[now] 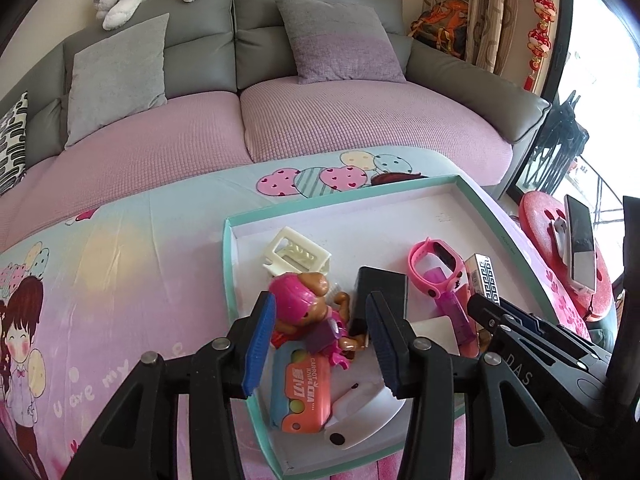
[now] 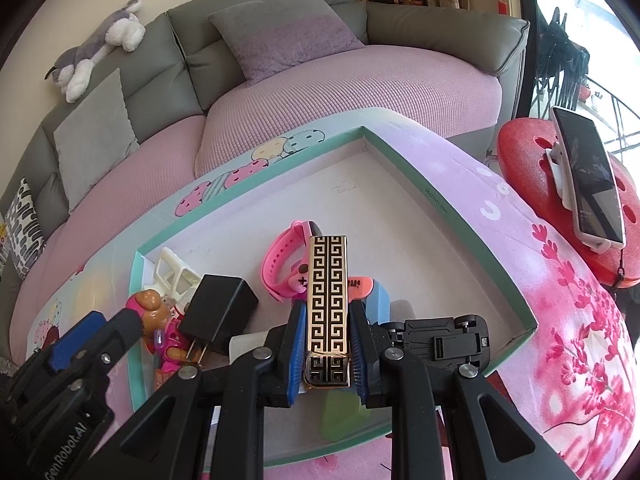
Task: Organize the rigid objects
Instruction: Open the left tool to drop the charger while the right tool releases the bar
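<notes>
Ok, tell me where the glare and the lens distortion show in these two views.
Left wrist view: the window at right is blown out white, and the sofa bows into a curve. Right wrist view: the same window glares at upper right, the tray rim bends, and dark vignette fills the corners.

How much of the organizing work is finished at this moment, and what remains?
Done: the pink watch, black charger, toy dog and other items lie in the teal box. In hand: the right tool grips the patterned gold case above the box. Left: setting it down; the left tool is open, empty.
</notes>
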Action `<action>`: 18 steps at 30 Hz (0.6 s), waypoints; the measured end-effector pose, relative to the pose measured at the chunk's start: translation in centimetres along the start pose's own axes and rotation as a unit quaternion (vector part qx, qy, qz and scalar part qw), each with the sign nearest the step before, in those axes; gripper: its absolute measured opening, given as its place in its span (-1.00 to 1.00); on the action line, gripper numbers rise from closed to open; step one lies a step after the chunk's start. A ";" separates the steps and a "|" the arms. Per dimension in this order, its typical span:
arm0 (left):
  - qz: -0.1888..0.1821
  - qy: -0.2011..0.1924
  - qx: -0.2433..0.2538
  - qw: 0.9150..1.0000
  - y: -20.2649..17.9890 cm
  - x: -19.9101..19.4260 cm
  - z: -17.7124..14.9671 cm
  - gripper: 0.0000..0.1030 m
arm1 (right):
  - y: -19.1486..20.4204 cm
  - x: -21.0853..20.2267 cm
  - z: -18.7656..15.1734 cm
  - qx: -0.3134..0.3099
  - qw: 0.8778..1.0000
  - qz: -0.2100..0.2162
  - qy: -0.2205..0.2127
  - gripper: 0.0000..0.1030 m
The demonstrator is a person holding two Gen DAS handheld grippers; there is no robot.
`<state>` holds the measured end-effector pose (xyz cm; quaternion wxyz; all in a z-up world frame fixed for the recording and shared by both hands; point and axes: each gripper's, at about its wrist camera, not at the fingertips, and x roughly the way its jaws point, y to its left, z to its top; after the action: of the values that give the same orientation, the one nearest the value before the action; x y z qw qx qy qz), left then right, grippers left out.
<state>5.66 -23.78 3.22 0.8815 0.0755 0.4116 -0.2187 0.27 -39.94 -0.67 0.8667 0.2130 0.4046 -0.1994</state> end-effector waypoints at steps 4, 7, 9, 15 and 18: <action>0.031 -0.009 -0.023 0.999 1.8 -0.8 0.1 -0.05 | 0.1 0.1 0.0 -0.002 1.000 0.001 0.002 -0.57; 0.052 -0.011 -0.050 0.997 3.6 -1.1 0.0 0.02 | 0.3 0.3 0.0 -0.006 1.000 0.000 0.004 -0.54; 0.066 -0.011 -0.067 0.995 4.7 -1.1 -0.1 0.13 | 0.3 0.1 0.0 -0.007 1.000 -0.002 0.001 -0.52; 0.103 0.003 -0.103 0.989 7.3 -0.4 -0.7 0.18 | 0.6 -0.2 -0.1 -0.014 1.000 -0.013 -0.006 -0.52; 0.118 0.008 -0.115 0.986 8.2 -0.1 -1.0 0.66 | 0.8 -0.2 -0.1 -0.021 1.000 -0.020 -0.008 -0.43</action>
<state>8.56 -16.15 2.21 0.9008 0.0232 0.4289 -0.0631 0.49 -39.20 -0.37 0.8700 0.1854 0.4057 -0.2099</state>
